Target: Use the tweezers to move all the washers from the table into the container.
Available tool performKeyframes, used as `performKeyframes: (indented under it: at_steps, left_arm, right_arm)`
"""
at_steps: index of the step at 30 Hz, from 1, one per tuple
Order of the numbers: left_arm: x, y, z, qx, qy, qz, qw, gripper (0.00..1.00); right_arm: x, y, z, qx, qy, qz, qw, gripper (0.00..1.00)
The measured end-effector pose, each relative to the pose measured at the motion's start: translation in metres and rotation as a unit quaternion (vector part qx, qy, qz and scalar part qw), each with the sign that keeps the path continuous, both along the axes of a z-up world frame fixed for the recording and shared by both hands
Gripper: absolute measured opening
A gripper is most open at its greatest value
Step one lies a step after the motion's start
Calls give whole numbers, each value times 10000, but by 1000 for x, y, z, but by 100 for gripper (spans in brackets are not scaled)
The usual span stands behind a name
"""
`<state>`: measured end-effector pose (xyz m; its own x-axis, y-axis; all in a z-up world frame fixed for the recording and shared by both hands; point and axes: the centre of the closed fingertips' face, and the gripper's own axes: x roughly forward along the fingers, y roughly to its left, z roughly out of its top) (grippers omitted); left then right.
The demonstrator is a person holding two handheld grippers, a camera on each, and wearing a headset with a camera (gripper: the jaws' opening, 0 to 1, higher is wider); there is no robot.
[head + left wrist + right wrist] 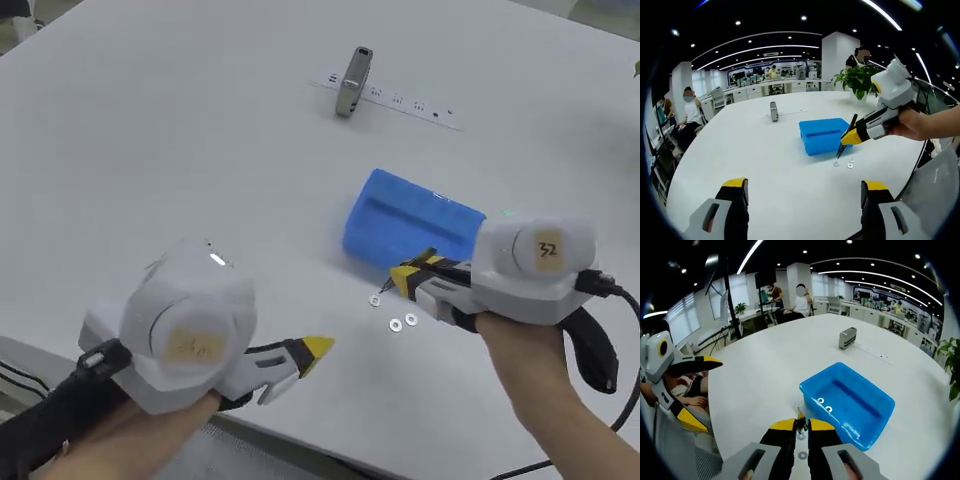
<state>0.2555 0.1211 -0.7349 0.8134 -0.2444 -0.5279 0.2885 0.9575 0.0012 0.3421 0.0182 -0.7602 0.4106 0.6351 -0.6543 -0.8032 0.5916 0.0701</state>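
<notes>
Partway through, I'd say. The right gripper view shows two washers already sitting in the blue container. Three loose washers are left on the desk, just beside the container's near edge. So two down and three to go, going by what's visible.

The right gripper has its fingers squeezed together on the tweezers, which stick out past the fingertips and angle down at the desk. The tweezers' tip is right by the nearest washer, the one sitting a bit apart from the other two. Is it touching or just hovering above? Honestly it's too small to tell, and I can't make out whether the tip has anything pinched either. From the right gripper's own camera, two of the loose washers lie on the desk in line with the gap between its fingers, under the tweezers.

The left gripper hangs off to the side, well apart from the washers and the container. Its fingers are spread wide with nothing in them.
</notes>
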Motion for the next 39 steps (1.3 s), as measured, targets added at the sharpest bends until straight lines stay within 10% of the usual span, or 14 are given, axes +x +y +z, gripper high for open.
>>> performKeyframes:
  at_steps: [14,39]
  left_arm:
    - [0,0,-3,25,53,-7,10000,95]
    - [-1,0,-4,87,87,-29,9999,95]
  right_arm:
    - [4,-1,-18,-154,139,15,9998,5]
    - [-3,-1,-7,-108,117,-77,9998,3]
